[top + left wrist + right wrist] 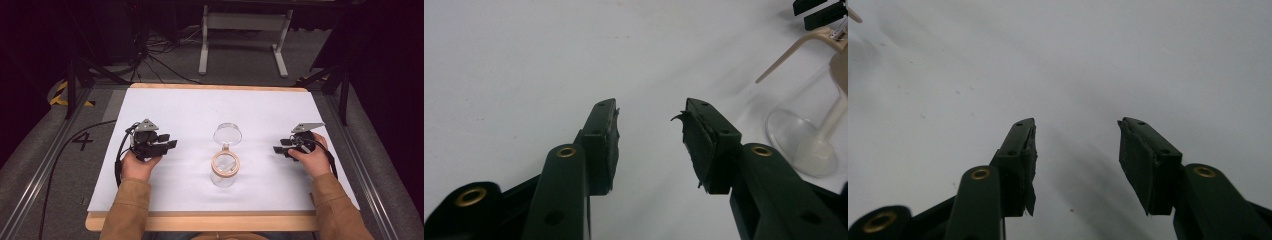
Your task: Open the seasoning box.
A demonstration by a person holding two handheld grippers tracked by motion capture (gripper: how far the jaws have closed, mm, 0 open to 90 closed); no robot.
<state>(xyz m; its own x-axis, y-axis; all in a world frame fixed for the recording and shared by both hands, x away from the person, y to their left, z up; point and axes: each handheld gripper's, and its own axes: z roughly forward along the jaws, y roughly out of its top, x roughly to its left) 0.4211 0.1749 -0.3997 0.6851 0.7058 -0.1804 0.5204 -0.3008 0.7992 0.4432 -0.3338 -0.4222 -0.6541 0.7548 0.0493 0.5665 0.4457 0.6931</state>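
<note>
A clear glass jar with a tan rim stands at the middle of the white table sheet, and its round glass lid is swung open behind it. My left gripper rests to the left of the jar, pointing at it, open and empty. In the left gripper view its jaws stand apart over bare sheet, with the jar off to the right. My right gripper lies to the right of the jar, also open and empty. Its jaws gape over plain white sheet.
The sheet lies on a wooden board. Metal rails run along both sides of the table. Cables and a white table frame are on the floor beyond the far edge.
</note>
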